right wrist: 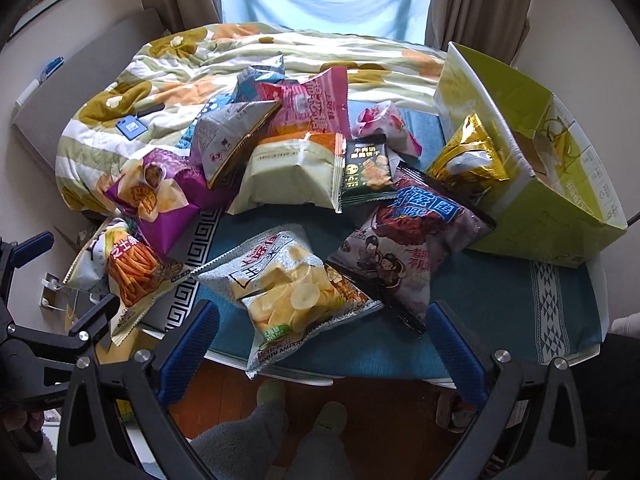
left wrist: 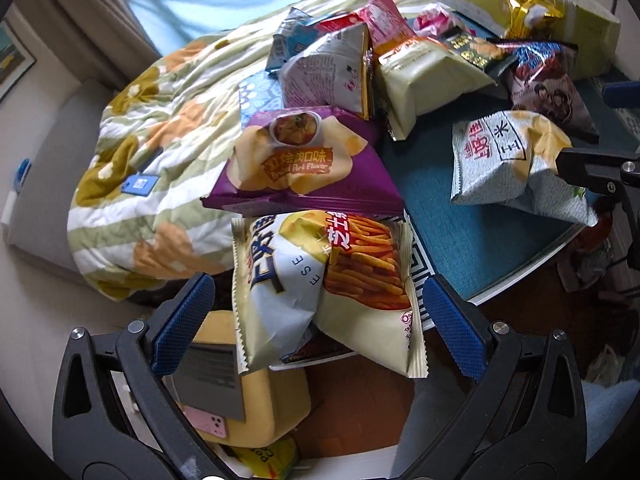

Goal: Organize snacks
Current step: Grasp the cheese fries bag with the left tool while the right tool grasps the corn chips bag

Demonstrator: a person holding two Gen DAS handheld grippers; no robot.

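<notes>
Snacks, a loose heap of crinkly foil bags (right wrist: 296, 176), sprawl across the blue-clothed bench (right wrist: 500, 300) near the open yellow-green cardboard box (right wrist: 560, 216), unsorted, so both grippers (left wrist: 320, 320) (right wrist: 320, 340) hover with jaws spread, holding nothing.

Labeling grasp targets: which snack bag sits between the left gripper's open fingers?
The cheese-stick bag with orange sticks printed on it, overhanging the table corner. The purple chip bag lies beyond it.
</notes>
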